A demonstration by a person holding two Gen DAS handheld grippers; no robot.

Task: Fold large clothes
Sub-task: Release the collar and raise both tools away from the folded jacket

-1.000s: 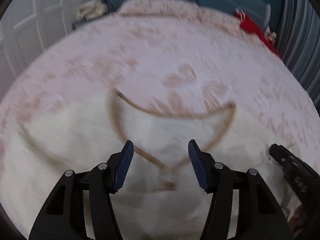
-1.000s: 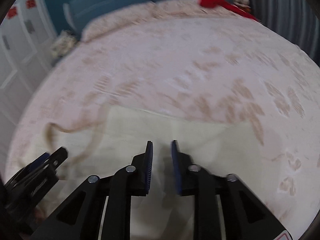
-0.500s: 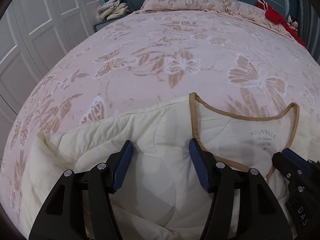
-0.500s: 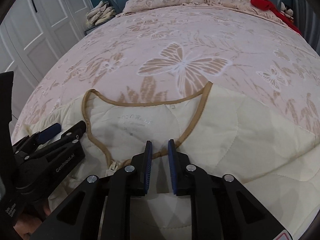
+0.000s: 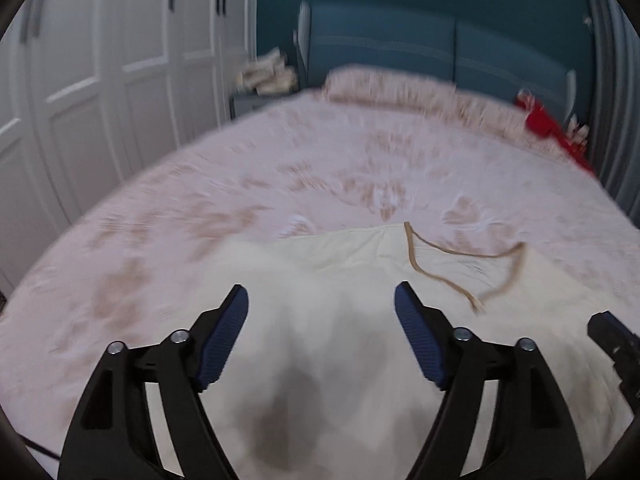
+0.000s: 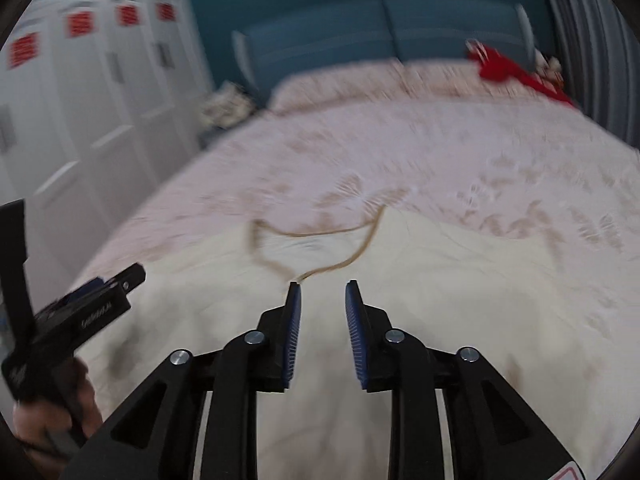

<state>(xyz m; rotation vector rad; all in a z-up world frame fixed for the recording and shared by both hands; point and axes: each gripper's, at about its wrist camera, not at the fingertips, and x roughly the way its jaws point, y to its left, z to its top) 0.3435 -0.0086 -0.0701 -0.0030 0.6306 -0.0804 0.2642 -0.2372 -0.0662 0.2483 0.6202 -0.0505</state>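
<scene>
1. A big cream jacket (image 5: 360,280) lies flat on a pink bed (image 5: 280,168). It fills the lower middle of the left wrist picture.
2. In the right wrist picture the same cream jacket (image 6: 440,280) covers the lower half of the frame.
3. A brown trim (image 5: 448,276) runs around the neck hole. It sits right of the middle in the left wrist picture.
4. In the right wrist picture the brown trim (image 6: 320,240) is near the middle, just above the blue finger tips.
5. The left gripper (image 5: 321,304) is at the bottom of its picture. Its two fingers are wide apart and hold nothing. The jacket shows between them.
6. The right gripper (image 6: 320,300) is at the bottom of its picture. Its fingers are a little apart, with a gap between them, and hold nothing.
7. The left gripper (image 6: 80,312) also shows at the lower left of the right wrist picture, with a hand (image 6: 40,420) holding it.
8. A red thing (image 6: 516,72) lies at the upper right, near the pillows (image 6: 360,84).
9. White closet doors (image 5: 100,80) fill the upper left.
10. A blue headboard (image 5: 440,48) stands at the top of the bed.
11. Both pictures are blurry.
</scene>
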